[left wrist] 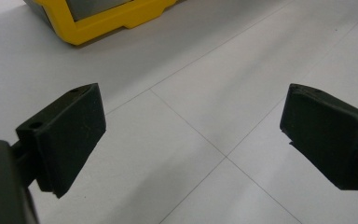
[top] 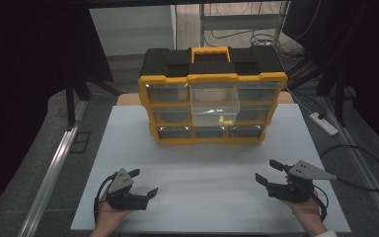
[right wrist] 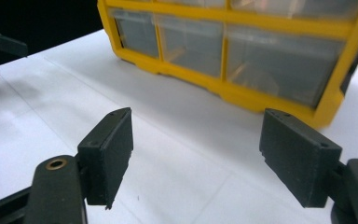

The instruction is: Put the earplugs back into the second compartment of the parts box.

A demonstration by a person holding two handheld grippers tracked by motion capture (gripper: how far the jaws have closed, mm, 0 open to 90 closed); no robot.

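Note:
A yellow and black organiser box (top: 212, 79) with clear drawers stands upright at the back middle of the white table (top: 207, 158). Its middle clear drawer (top: 214, 103) is pulled out toward me, and a small yellow piece (top: 222, 120) lies in it. My left gripper (top: 143, 181) rests low at the front left, open, nothing between its fingers. My right gripper (top: 268, 171) sits at the front right, open and empty too. The left gripper view has open jaws (left wrist: 193, 126) over bare table and the box's yellow corner (left wrist: 102, 18). The right gripper (right wrist: 196, 140) faces the box's lower drawers (right wrist: 223, 46).
A white power strip (top: 324, 123) and a looped black cable (top: 360, 168) lie on the floor to the right. An aluminium rail (top: 54, 168) runs along the table's left side. Dark curtains hang on both sides.

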